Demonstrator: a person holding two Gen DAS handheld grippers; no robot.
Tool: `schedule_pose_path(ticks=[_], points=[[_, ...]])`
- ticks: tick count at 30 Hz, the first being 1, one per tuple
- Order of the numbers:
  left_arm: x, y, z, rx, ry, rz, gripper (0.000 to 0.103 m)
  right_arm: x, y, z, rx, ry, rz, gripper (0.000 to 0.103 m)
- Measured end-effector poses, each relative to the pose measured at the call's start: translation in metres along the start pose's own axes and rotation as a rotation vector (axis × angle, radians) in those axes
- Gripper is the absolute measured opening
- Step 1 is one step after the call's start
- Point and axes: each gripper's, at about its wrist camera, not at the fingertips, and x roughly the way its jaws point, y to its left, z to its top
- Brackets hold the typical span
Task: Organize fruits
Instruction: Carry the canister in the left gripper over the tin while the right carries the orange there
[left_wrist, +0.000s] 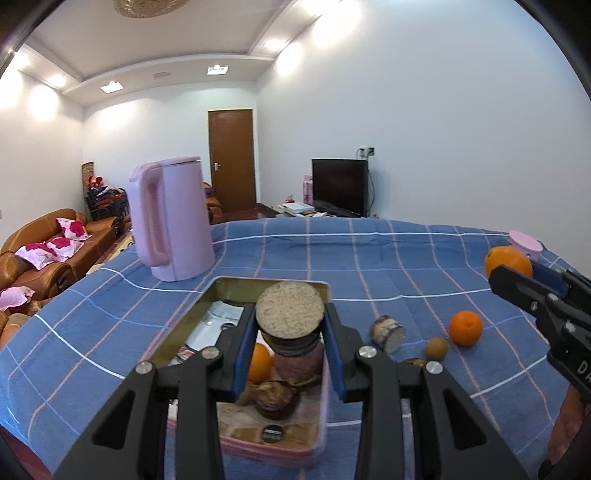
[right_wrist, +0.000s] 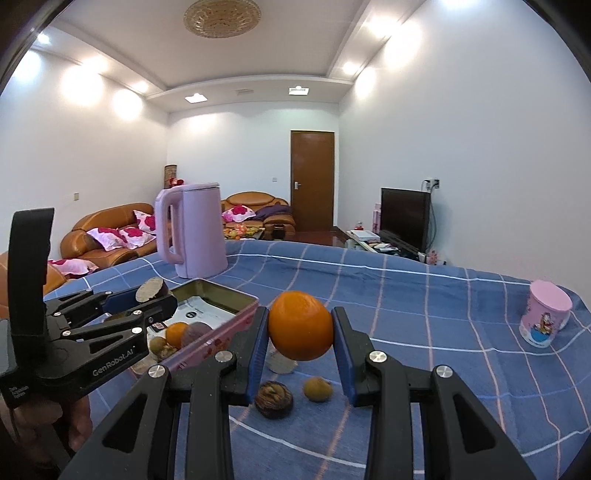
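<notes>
Grippers both loaded: L gripper (left_wrist: 290, 325) clamped on cut fruit (left_wrist: 289, 313) over tin (left_wrist: 322, 406), R gripper (right_wrist: 300, 328) clamped on orange (right_wrist: 300, 325) just beside tin, mid-carry; next prob. lower into tin, then release w/o knocking rim.

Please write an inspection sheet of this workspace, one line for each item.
Surface: blue checked cloth covers the table.
Job's things: tin tray holds an orange and dark fruits; another orange, small brown fruits lie loose.
Clutter: pink kettle, pink cup.
Grippers: left gripper shut on a cut round fruit; right gripper shut on held orange.
Cables: by the television.
Surroundings: sofas, door.
</notes>
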Motion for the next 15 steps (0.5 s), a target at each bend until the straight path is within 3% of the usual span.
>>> schedule_pose_path(ticks=[15], points=[[0.023, 0.058, 0.007, -0.040, 0.044, 0.093, 0.036, 0.037, 0.041, 0.022, -0.062, 0.017, 0.088, 0.036]])
